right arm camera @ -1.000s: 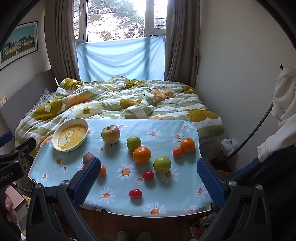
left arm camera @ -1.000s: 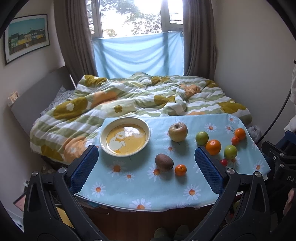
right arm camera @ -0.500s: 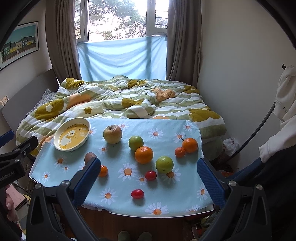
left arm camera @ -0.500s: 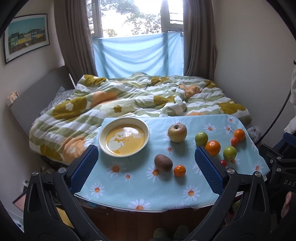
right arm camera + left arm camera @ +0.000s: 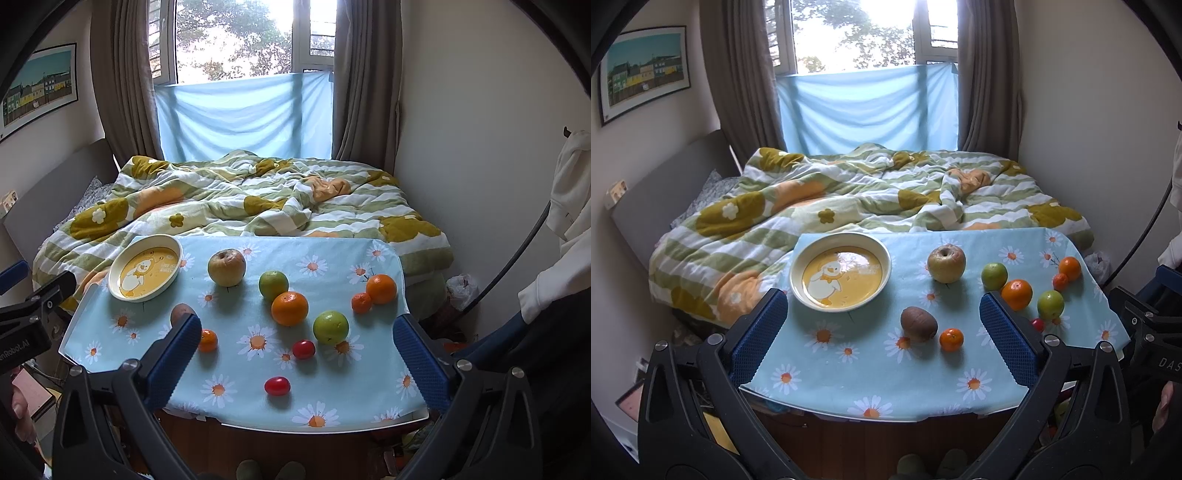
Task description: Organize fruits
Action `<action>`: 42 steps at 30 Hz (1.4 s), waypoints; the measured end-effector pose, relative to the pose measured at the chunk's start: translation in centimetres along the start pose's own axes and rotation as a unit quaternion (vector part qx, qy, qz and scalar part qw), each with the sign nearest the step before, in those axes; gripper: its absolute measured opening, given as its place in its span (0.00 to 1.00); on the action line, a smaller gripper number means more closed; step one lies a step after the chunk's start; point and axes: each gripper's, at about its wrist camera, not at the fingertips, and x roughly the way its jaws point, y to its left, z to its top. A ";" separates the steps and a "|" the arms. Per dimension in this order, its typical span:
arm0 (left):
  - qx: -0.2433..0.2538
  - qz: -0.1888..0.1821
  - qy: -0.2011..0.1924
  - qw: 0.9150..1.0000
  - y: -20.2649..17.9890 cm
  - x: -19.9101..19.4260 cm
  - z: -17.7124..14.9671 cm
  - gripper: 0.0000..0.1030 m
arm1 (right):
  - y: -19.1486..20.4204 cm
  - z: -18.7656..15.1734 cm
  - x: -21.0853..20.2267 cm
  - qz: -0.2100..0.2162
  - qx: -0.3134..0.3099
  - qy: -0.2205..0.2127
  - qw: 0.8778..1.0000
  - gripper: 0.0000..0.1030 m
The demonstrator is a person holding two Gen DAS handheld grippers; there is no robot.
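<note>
Cherry tomatoes [image 5: 303, 349]: both visible right view; left view shows one.

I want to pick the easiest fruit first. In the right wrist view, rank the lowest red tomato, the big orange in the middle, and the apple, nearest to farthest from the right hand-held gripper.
1. Red tomato: nearest, by the table's front edge.
2. Big orange: mid-table.
3. Apple: farthest, back left beside the plate.
</note>
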 end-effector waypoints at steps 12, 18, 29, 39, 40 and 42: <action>0.001 -0.010 0.009 1.000 0.7 0.9 0.2 1.00 | 0.2 0.0 0.1 -0.004 0.004 -0.002 1.000 1.00; 0.003 -0.034 0.044 0.998 1.4 3.9 -0.3 1.00 | -0.4 -0.4 1.3 -0.028 0.011 0.007 1.000 1.00; -0.014 -0.040 0.109 0.993 -0.3 11.4 -2.9 1.00 | -3.8 -2.6 7.5 -0.026 0.013 0.044 0.999 1.00; -0.067 -0.022 0.147 0.987 -3.0 18.7 -5.2 1.00 | -6.0 -4.6 14.9 0.011 0.007 0.086 0.996 1.00; -0.071 -0.021 0.150 0.986 -3.3 19.4 -5.4 1.00 | -6.1 -4.7 15.6 0.015 0.007 0.091 0.996 1.00; -0.078 -0.019 0.157 0.984 -3.7 20.6 -5.7 1.00 | -6.3 -5.0 16.8 0.022 0.007 0.099 0.995 1.00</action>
